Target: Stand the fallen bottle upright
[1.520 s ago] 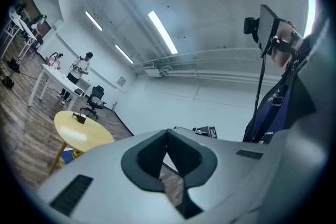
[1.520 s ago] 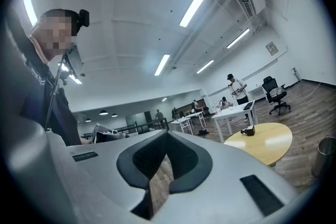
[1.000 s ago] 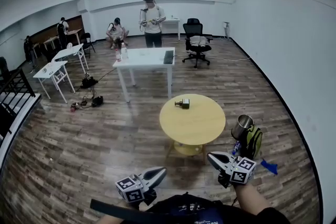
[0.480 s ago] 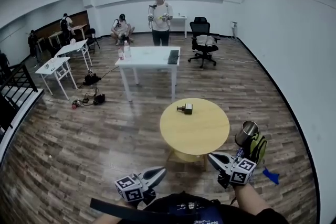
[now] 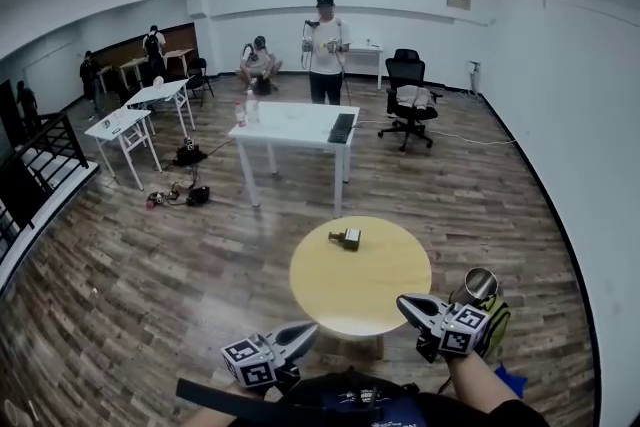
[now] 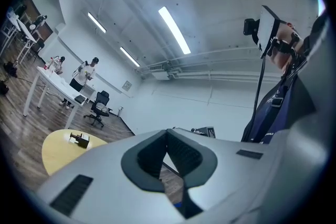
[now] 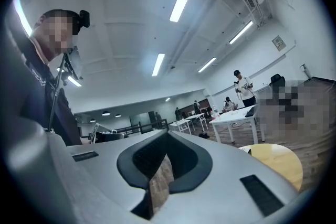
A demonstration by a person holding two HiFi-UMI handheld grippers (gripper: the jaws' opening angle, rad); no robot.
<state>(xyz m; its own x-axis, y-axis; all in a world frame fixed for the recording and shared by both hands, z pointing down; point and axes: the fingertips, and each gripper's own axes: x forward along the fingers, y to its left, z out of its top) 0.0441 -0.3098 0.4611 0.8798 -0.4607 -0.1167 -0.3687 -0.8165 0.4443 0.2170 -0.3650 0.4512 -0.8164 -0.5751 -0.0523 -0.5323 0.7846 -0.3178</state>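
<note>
**Task item.** The fallen bottle (image 5: 346, 238) lies on its side on the round desk (image 5: 395, 300), close to the far edge and a little left of the middle. It is small, with a dark part and a paler part; finer detail cannot be made out. Nothing else stands on this desk, so it is open to approach from any side. The left gripper view shows it alone on the yellow top (image 6: 79, 139).

**Left tool.** The left tool (image 5: 305, 330) is held low in front of the person, short of the desk's near edge and well apart from the bottle. In its own view the pads (image 6: 184, 152) are pressed together at the tips, with nothing between them.

**Right tool.** The right tool (image 5: 405, 303) sits at about the same height, over the desk's near right edge and angled inward. Its jaws are likewise pressed together and empty, and only floor shows through the gap behind them (image 7: 167, 136).

**Assessment.** Both tools appear to be in a carrying posture, closed and level. This fits a moment when the bottle is out of reach and no grasp has begun. The task is judged not yet started. One tool must spread its jaws before taking the bottle.

**Surroundings.** A green bag (image 5: 495, 320) carrying a metal cup (image 5: 480, 285) sits just beside the desk's right edge, on the right tool's side. It could be knocked. A white desk (image 5: 295, 125), a standing person (image 5: 325, 50) and an office chair (image 5: 408, 95) are well beyond and irrelevant.
</note>
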